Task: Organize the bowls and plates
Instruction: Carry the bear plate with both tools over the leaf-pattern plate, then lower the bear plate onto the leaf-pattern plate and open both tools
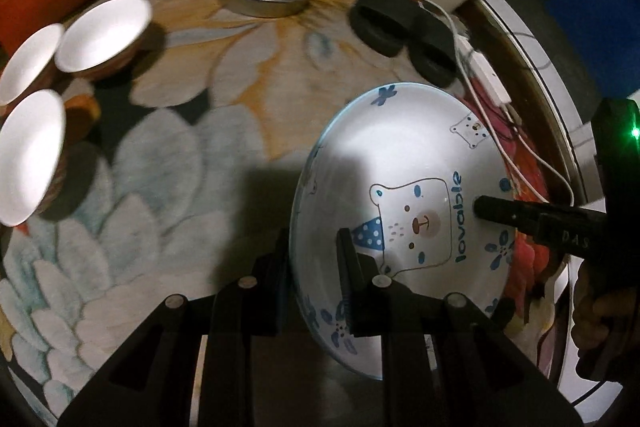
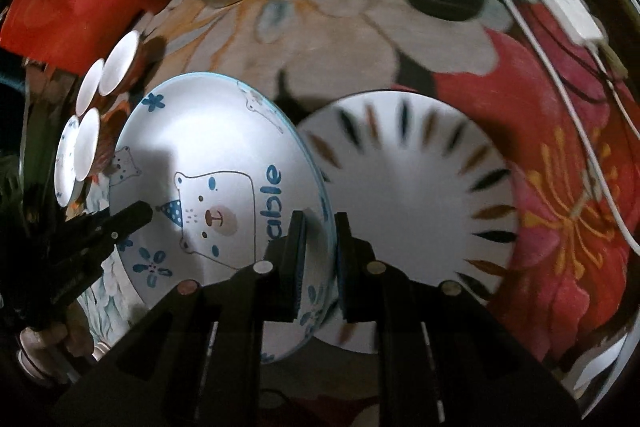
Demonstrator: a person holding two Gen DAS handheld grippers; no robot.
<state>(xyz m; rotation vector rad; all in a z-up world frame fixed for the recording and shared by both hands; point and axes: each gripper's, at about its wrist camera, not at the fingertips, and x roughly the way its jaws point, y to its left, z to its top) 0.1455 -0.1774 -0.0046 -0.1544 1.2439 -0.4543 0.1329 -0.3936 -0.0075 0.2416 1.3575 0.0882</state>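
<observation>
Though partly behind both tongs [image 1: 314, 259], bear plate [image 1: 400, 163] rim, striped plate [image 2: 420, 187] underneath.

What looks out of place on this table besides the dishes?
A pair of black slippers sits on the floral tablecloth, and a loose white cable trails past them, odd among plates and bowls.

Left gripper [image 1: 314, 281] fingers clamped, right gripper [image 2: 320, 263] fingers clamped, both angled down

A home: floral tablecloth [image 1: 224, 131] (slippers [image 1: 404, 31] beyond)
</observation>
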